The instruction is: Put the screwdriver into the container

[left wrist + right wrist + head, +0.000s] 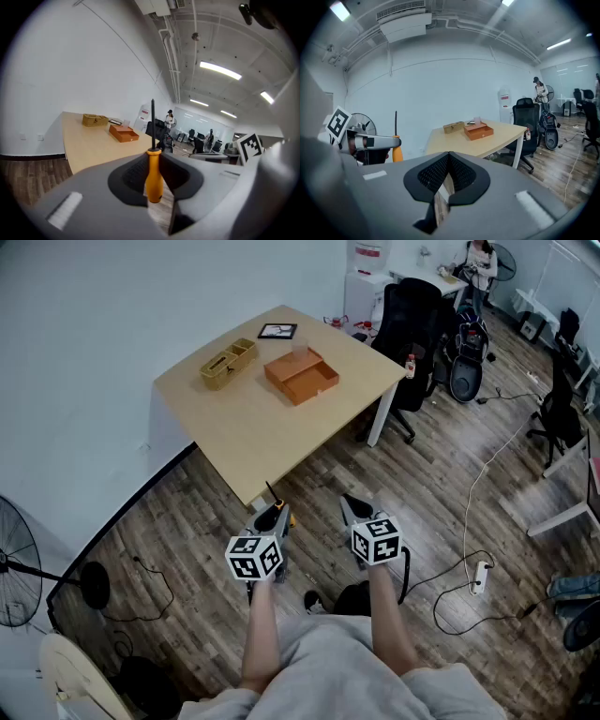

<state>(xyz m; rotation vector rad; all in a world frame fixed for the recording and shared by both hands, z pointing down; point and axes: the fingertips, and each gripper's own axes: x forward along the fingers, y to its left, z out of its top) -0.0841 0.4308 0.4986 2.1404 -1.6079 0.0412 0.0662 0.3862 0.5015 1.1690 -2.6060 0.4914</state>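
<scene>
A screwdriver (153, 180) with an orange handle and a black shaft stands upright between the jaws of my left gripper (157, 159), which is shut on the handle. In the head view the left gripper (272, 513) hovers over the wooden floor, just short of the table's near corner. Beside it, my right gripper (350, 506) has its jaws shut with nothing between them; its tips (449, 156) meet. An orange open box (302, 376) and a woven basket (228, 364) sit on the far part of the light wooden table (253, 432).
A black-framed picture (277, 331) lies at the table's far edge. A black office chair (412, 315) stands to the table's right. Cables and a power strip (481, 576) lie on the floor at right, and a fan (14, 568) stands at left.
</scene>
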